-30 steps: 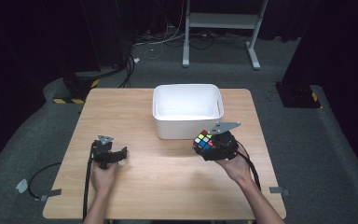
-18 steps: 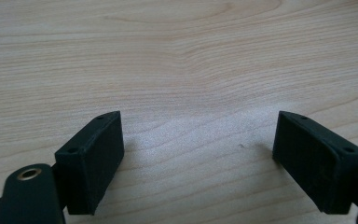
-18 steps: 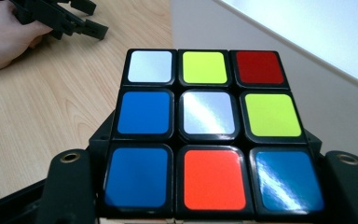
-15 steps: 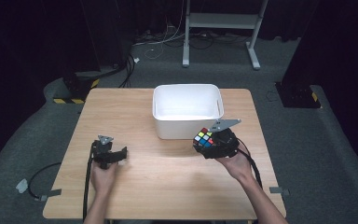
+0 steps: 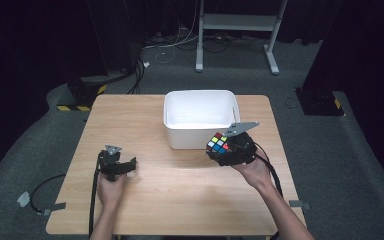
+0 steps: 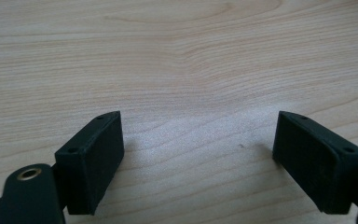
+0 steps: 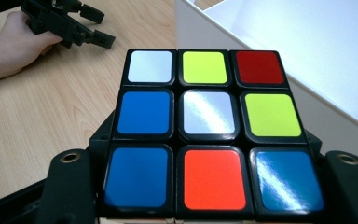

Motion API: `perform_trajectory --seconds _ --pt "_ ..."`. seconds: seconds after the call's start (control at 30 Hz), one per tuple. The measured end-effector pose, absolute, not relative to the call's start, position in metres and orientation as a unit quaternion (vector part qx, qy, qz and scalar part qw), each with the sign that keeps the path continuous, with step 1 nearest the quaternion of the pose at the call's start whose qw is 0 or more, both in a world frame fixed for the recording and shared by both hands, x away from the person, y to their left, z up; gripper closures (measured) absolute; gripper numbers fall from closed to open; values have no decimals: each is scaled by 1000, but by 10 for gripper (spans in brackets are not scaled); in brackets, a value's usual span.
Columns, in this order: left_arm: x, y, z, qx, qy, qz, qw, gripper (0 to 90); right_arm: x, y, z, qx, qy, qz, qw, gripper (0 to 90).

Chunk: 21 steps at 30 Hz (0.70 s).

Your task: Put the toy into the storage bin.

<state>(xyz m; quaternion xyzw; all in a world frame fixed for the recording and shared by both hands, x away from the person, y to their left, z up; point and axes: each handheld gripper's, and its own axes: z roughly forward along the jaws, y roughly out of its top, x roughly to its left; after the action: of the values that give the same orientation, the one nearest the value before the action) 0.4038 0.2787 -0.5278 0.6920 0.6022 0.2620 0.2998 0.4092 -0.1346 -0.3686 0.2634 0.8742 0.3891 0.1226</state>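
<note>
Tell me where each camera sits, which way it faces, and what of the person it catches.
High view: above the person's side, looking forward and down on the wooden table; both forearms enter from the bottom, with the left gripper and the right gripper.
Left gripper view: rides the left gripper, looking down at bare wood between its open jaws.
Right gripper view: rides the right gripper, facing the puzzle cube clamped in its jaws, the white bin beside it; the other hand shows farther off.
Shared: high and right gripper views both show cube, bin and left gripper.

One multicoloured plastic puzzle cube point(image 5: 218, 143), one white rectangular plastic bin point(image 5: 200, 107), one light wooden table point(image 5: 145, 115), two black handheld grippers point(image 5: 125, 165) point(image 5: 219, 151).
</note>
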Motion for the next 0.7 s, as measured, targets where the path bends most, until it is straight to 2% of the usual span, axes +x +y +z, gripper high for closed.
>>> perform_trajectory --seconds 0.7 --pt "404 279 -528 692 602 262 300 166 418 -136 -348 262 869 404 116 339"
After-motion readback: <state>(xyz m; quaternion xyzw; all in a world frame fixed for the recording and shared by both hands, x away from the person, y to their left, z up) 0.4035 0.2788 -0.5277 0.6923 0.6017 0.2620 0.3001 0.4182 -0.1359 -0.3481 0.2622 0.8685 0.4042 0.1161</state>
